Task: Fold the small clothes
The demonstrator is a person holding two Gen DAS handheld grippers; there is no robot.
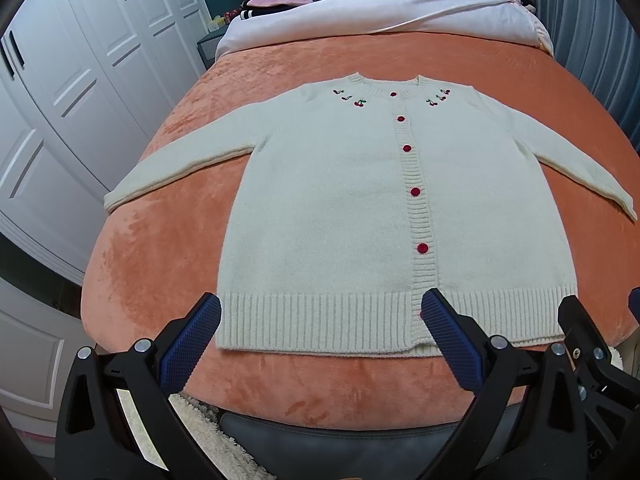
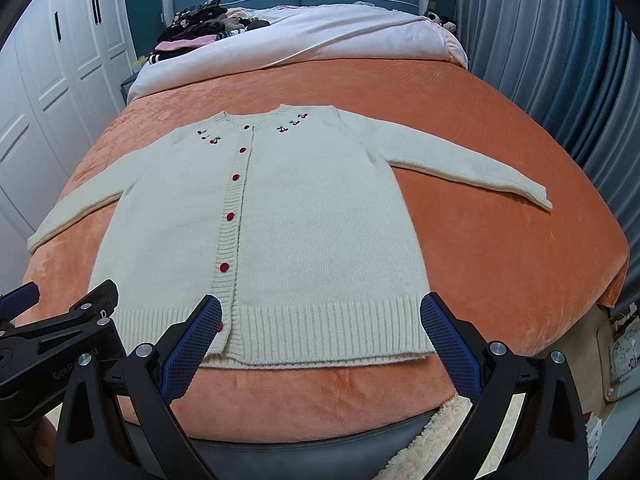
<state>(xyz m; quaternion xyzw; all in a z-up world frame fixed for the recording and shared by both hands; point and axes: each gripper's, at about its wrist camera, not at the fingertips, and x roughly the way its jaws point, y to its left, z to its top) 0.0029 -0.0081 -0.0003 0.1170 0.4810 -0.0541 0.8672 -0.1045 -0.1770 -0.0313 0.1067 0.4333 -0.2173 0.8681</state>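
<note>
Orange bedspread [image 1: 168, 240], one cardigan [image 1: 340, 208], two gaping claws

Both my wrist cameras look from the foot of the bed toward the headboard.

My left view sits low over my left gripper [image 1: 320, 340], near the cardigan [image 1: 360, 208] hem, facing up the orange blanket [image 1: 160, 240] with the wardrobe [image 1: 80, 80] at its left. My right view, over my right gripper [image 2: 320, 340], stands just beside it, the curtain [image 2: 560, 60] at its right. Both share the whole cardigan, the pile of clothes [image 2: 200, 24] and each other's gripper at the frame edge.
</note>
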